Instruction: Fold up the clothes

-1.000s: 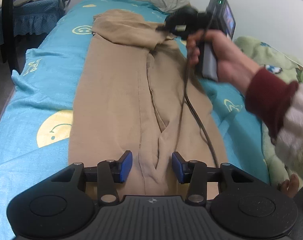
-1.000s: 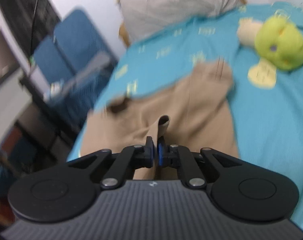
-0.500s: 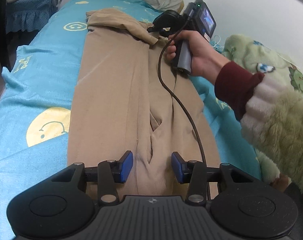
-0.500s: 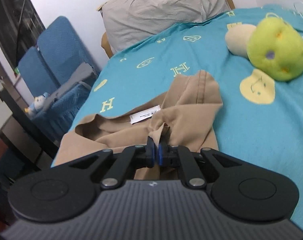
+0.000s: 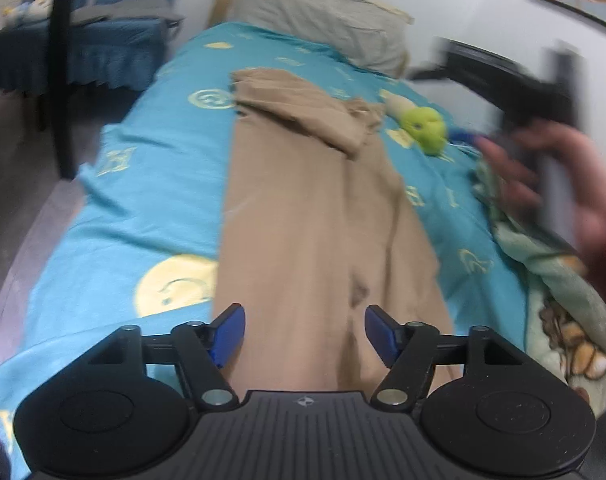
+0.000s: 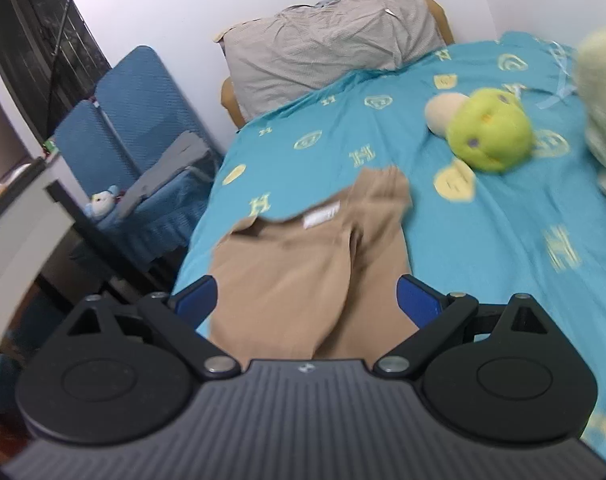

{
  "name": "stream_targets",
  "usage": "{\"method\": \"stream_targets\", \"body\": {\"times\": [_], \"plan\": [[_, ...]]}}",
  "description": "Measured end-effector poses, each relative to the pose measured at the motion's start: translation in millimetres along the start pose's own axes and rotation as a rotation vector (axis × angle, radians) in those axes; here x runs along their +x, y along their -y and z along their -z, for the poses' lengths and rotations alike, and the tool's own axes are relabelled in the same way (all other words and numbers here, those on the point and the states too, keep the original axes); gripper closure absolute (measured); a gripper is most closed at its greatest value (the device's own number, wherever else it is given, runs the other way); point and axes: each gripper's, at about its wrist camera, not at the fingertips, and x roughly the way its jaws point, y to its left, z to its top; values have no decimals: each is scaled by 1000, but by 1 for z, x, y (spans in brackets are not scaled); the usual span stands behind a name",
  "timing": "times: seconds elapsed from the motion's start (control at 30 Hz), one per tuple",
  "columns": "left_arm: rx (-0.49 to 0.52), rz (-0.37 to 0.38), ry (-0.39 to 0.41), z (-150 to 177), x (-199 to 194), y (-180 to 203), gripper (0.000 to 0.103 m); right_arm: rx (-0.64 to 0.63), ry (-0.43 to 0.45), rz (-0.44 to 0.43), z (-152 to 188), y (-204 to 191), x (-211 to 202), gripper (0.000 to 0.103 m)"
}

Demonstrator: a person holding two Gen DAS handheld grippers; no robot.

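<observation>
Jaws, left gripper point(image 5: 305, 334): apart as before, empty, low over the leg end of the tan trousers point(image 5: 311, 216) lying lengthwise on the bed point(image 5: 151, 184). Right hand point(image 5: 559, 184), blurred, has lifted off the trousers toward the wall.

Jaws, right gripper point(image 6: 307, 300): formerly clamped on waistband cloth, now wide apart, hovering above the trousers point(image 6: 303, 264); green plush point(image 6: 489, 134) beyond.

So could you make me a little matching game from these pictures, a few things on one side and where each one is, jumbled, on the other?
Things:
1. tan trousers
2. green plush toy
3. grey pillow
4. blue chair

Places:
A. at the head of the bed
B. on the floor beside the bed
C. spread lengthwise along the sheet
D. on the sheet, right of the trousers' far end

Pairs: 1-C, 2-D, 3-A, 4-B
</observation>
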Motion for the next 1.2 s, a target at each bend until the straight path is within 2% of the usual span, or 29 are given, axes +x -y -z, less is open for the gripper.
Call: {"method": "stream_targets", "body": {"times": [0.2,0.27,0.33,0.4,0.53,0.63,0.77,0.8,0.83,0.87,0.93,0.97,1.0,1.03,1.1,1.2], "plan": [[-107,-73,-60,1,-2,-20,34,198,-143,4,78,20,-93,6],[-123,-94,-93,4,1,-26,34,245,-215,3,113,27,-111,9],[-139,-105,-127,6,4,-32,34,300,-275,25,143,32,-122,19],[-156,-80,-174,13,6,-37,33,346,-305,68,162,35,-128,21],[-152,-63,-196,19,2,-36,33,282,-367,121,179,24,-119,21],[-171,-15,-257,24,0,-34,33,268,-450,122,193,20,-106,21],[-149,10,-349,36,-7,-25,35,204,-486,130,200,9,-103,20],[-136,11,-371,39,-10,-21,39,196,-497,130,202,7,-105,20],[-102,9,-382,40,-12,-17,47,186,-507,128,204,3,-106,21],[-70,18,-385,41,-15,-13,52,162,-519,126,207,-1,-108,24],[-74,26,-376,43,-19,-13,72,79,-539,142,214,-13,-111,50],[-71,11,-379,44,-18,-13,78,34,-544,162,216,-19,-111,60],[-69,-3,-381,45,-18,-13,87,12,-551,176,216,-23,-112,84],[-73,-7,-373,44,-19,-13,92,6,-551,181,215,-23,-113,90],[-90,-5,-333,41,-28,-13,94,9,-530,176,210,-23,-120,92],[-133,50,-195,35,-59,-14,95,31,-439,149,197,-23,-145,93]]}}
